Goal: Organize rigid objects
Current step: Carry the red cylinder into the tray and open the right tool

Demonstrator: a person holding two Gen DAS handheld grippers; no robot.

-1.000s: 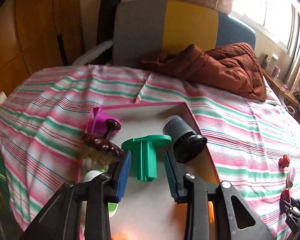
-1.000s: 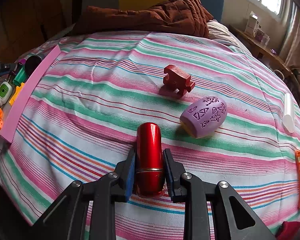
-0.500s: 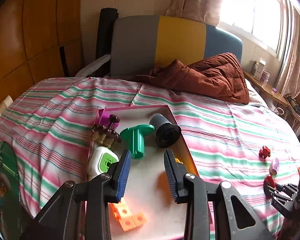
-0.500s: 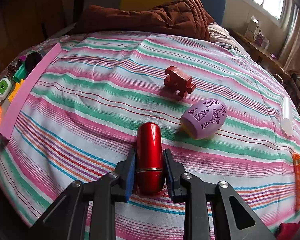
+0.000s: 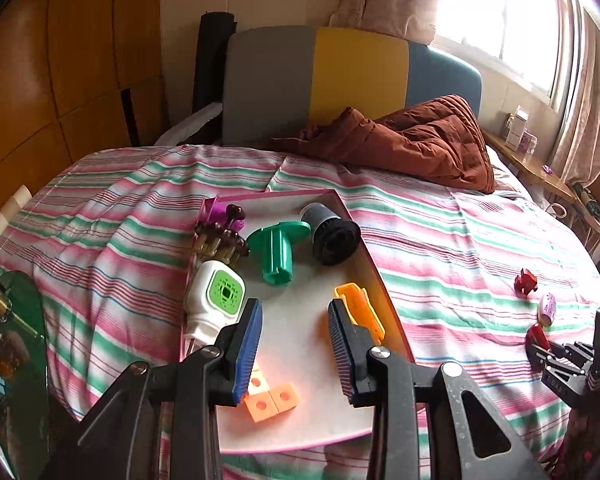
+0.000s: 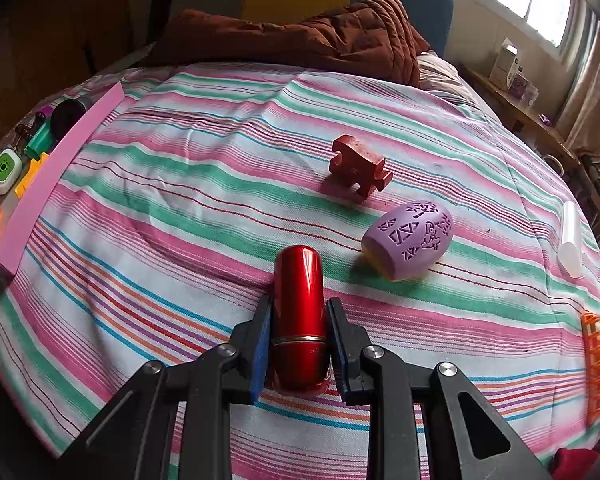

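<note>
My right gripper [image 6: 299,320] is shut on a shiny red cylinder [image 6: 299,300] that lies on the striped bedspread. Beyond it rest a red puzzle piece [image 6: 358,166] and a purple patterned egg-shaped holder [image 6: 409,238]. My left gripper [image 5: 294,336] hangs open and empty above a pink-rimmed white tray [image 5: 312,368]. The tray holds a green spool [image 5: 278,250], a dark cylinder [image 5: 330,234], a white and green device [image 5: 216,300], an orange clip [image 5: 360,306], orange cubes [image 5: 270,398] and a brown brush [image 5: 220,240]. The right gripper [image 5: 548,354] shows at the left wrist view's right edge.
A brown quilt [image 5: 412,142] is heaped at the bed's head before a grey, yellow and blue headboard [image 5: 340,80]. A white tube [image 6: 571,236] and an orange comb-like piece [image 6: 598,364] lie at the bed's right side. A green glass table [image 5: 16,328] stands left.
My left gripper has pulled back and up from the tray, so the green spool looks farther off and more of the tray shows. The right gripper keeps still on the red cylinder.
</note>
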